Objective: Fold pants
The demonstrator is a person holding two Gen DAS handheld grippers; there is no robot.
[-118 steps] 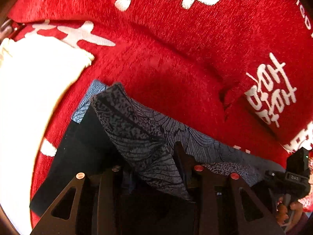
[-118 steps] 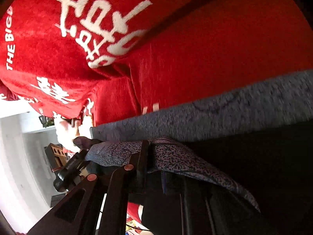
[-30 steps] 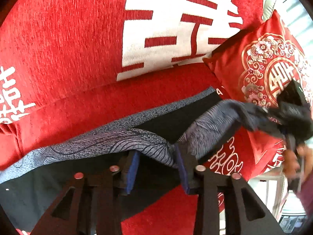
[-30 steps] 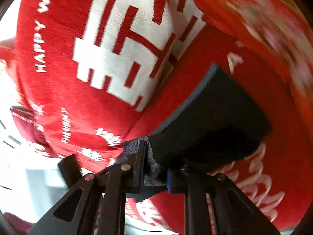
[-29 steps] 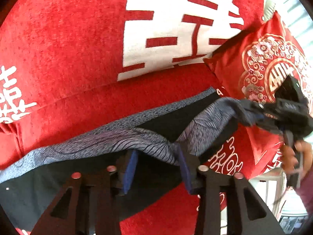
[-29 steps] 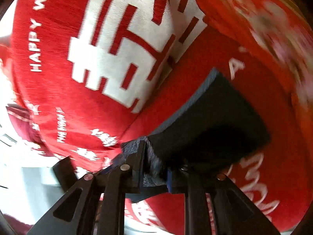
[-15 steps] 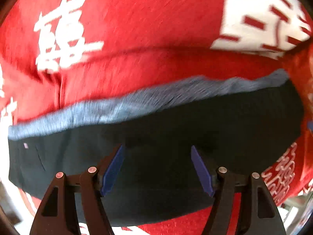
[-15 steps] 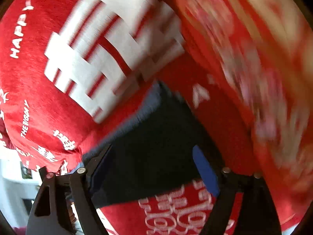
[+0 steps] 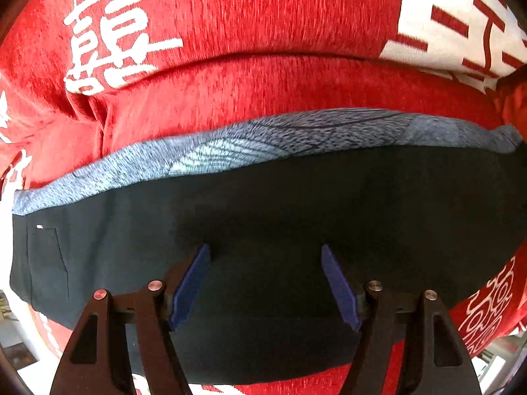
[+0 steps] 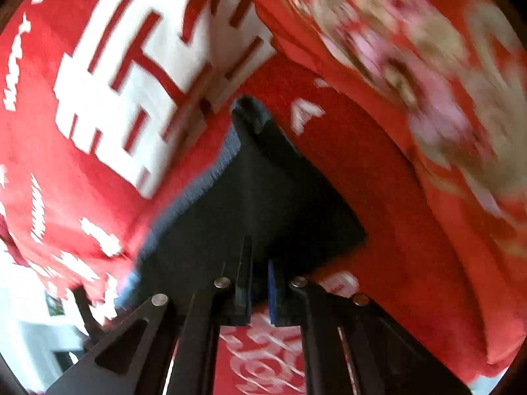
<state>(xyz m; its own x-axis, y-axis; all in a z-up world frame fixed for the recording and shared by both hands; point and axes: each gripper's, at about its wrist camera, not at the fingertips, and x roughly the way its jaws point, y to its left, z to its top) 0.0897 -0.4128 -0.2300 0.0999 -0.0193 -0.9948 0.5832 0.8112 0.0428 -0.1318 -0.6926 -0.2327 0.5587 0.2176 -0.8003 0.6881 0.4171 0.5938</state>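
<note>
While the dark folded pants [image 9: 296, 204] lie flat on the red printed sofa cover [image 9: 263, 85], the left gripper [image 9: 263, 284] hovers released; the right gripper [image 10: 260, 288] looks clenched, holding nothing.

Folded pants [image 9: 263, 217] lie flat (nothing atop); cushion [image 10: 411, 65] crowds right end, sofa back [image 9: 250, 16] behind.

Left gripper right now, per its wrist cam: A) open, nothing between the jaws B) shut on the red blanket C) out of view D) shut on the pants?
A: the left gripper has its blue jaws spread wide over the dark pants, which lie flat on the red blanket with no cloth pinched between them.
</note>
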